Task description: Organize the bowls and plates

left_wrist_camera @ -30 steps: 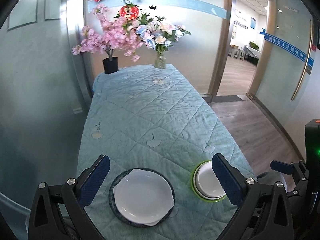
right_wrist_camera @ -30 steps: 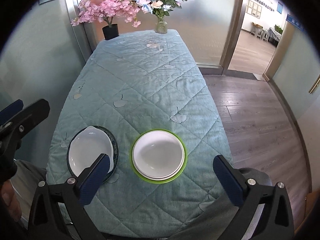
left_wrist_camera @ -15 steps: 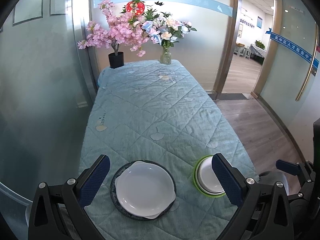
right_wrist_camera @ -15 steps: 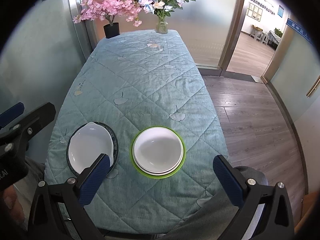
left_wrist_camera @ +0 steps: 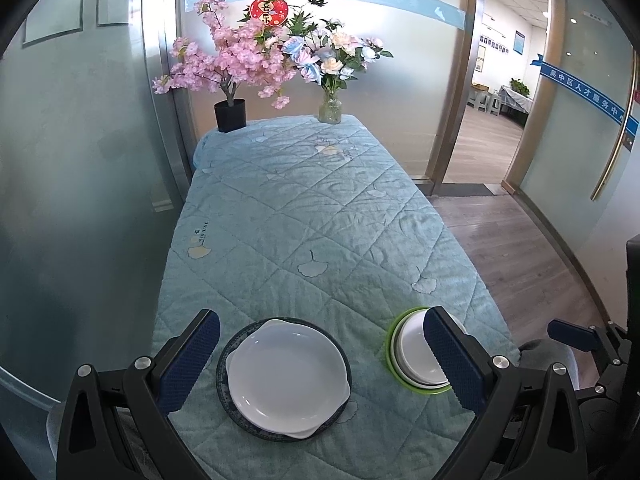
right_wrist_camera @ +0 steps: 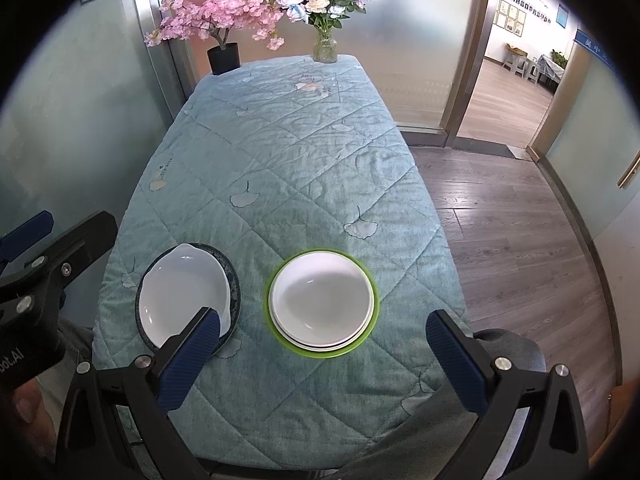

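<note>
A white dish (left_wrist_camera: 286, 372) lies on a dark-rimmed plate (left_wrist_camera: 236, 344) at the table's near left; both also show in the right wrist view, the dish (right_wrist_camera: 184, 298) on the plate (right_wrist_camera: 235, 280). White bowls (right_wrist_camera: 322, 300) are stacked on a green plate (right_wrist_camera: 370, 276) to the right, partly hidden behind a finger in the left wrist view (left_wrist_camera: 412, 344). My left gripper (left_wrist_camera: 320, 360) is open and empty, above the white dish. My right gripper (right_wrist_camera: 320, 360) is open and empty, just in front of the bowl stack.
A pink blossom tree in a black pot (left_wrist_camera: 230, 114) and a glass vase of flowers (left_wrist_camera: 330, 108) stand at the table's far end. The table wears a quilted teal cloth (left_wrist_camera: 304, 220). Glass wall at left; wooden floor and doorway at right.
Both grippers have drawn back and risen a little, so the plates look smaller and more of the table shows. Nothing on the table moved.
</note>
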A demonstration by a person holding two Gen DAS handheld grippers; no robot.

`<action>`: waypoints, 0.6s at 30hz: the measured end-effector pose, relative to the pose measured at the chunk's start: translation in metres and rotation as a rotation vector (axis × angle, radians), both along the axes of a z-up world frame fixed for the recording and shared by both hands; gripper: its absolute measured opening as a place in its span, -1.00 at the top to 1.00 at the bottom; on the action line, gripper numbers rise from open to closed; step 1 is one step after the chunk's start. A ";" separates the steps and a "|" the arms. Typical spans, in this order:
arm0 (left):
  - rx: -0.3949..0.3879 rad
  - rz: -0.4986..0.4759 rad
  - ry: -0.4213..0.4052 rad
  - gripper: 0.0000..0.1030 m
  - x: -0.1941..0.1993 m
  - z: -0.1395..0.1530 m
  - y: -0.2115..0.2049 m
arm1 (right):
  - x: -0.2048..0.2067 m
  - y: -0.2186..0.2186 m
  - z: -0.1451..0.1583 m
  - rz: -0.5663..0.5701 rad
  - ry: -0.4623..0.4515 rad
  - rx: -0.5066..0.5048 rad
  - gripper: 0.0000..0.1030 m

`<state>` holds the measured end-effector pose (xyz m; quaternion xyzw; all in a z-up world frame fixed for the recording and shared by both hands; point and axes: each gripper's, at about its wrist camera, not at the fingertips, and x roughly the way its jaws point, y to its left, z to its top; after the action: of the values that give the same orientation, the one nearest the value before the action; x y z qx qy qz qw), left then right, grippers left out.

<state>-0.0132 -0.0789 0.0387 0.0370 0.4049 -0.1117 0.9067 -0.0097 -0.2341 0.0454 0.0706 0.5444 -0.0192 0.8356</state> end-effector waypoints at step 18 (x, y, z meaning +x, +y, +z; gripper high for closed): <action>0.017 -0.007 0.046 -0.99 0.008 -0.013 -0.008 | -0.012 -0.015 -0.012 -0.026 -0.001 0.033 -0.99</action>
<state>-0.0049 -0.0867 0.0255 0.0436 0.4264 -0.1121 0.8965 -0.0217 -0.2491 0.0332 0.0916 0.5433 -0.0209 0.8343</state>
